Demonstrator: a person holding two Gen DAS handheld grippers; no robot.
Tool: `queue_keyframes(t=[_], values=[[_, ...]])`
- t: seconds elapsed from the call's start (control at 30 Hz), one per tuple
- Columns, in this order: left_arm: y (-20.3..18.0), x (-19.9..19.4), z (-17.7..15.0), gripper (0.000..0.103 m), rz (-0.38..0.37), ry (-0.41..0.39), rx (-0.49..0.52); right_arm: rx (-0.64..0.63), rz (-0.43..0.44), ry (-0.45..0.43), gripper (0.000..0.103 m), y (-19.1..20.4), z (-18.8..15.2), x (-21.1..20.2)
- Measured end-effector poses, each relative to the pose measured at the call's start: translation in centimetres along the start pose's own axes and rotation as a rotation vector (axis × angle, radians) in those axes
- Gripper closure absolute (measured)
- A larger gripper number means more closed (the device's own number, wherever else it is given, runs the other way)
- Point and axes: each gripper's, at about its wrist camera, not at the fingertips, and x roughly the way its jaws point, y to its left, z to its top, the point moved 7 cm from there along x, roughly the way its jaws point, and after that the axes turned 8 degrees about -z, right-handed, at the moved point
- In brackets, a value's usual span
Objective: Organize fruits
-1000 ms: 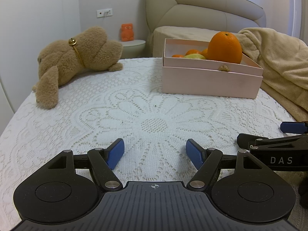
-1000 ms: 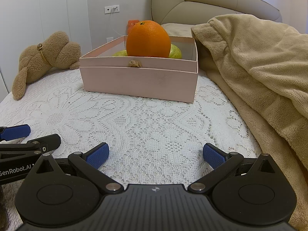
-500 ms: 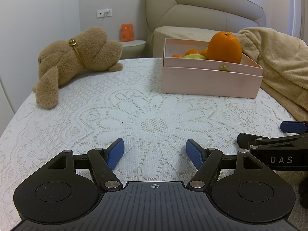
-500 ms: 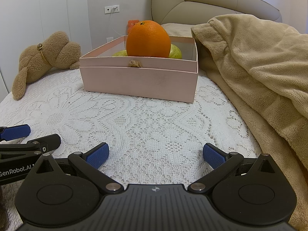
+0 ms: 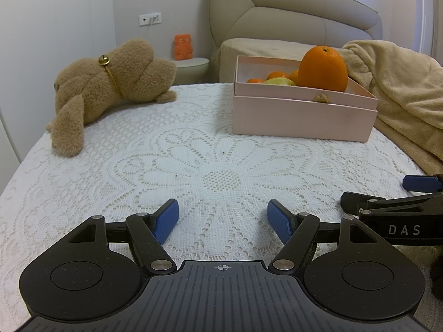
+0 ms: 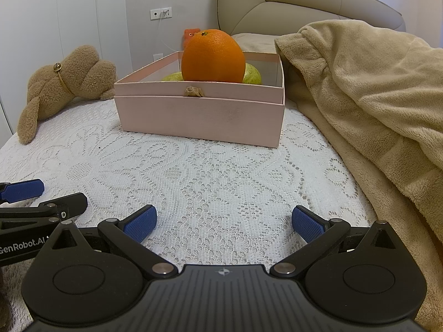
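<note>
A: Your left gripper point(image 5: 223, 217) sits low over the white lace tablecloth point(image 5: 193, 166), its blue-padded jaws spread wide with nothing between them.

B: And the right one?

A: Your right gripper point(image 6: 223, 222) is just beside it, jaws spread wider, also empty. Each gripper shows at the edge of the other's view.

B: Where is the fruit?

A: The large round orange point(image 6: 213, 56) sits in the pale pink cardboard box point(image 6: 199, 116), near its front wall, rising well above the rim. Behind it lie yellow-green fruits point(image 6: 250, 74), and from your left view you also see smaller orange fruits point(image 5: 277, 75) deeper in the box. A small tan knot point(image 6: 193, 91) sits at the middle of the front rim.

B: What surrounds the box?

A: The brown plush toy dog with a gold collar point(image 5: 108, 88) lies on the cloth to the box's left, apart from it. The beige fleece blanket point(image 6: 373, 96) is heaped right against the box's right side.
</note>
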Motion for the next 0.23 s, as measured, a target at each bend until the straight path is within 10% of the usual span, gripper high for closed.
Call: queue_keyframes(t=[0.23], values=[[0.00, -0.04, 0.04, 0.027, -0.002, -0.001, -0.002, -0.002, -0.002, 0.000, 0.000, 0.00, 0.02, 0.01]])
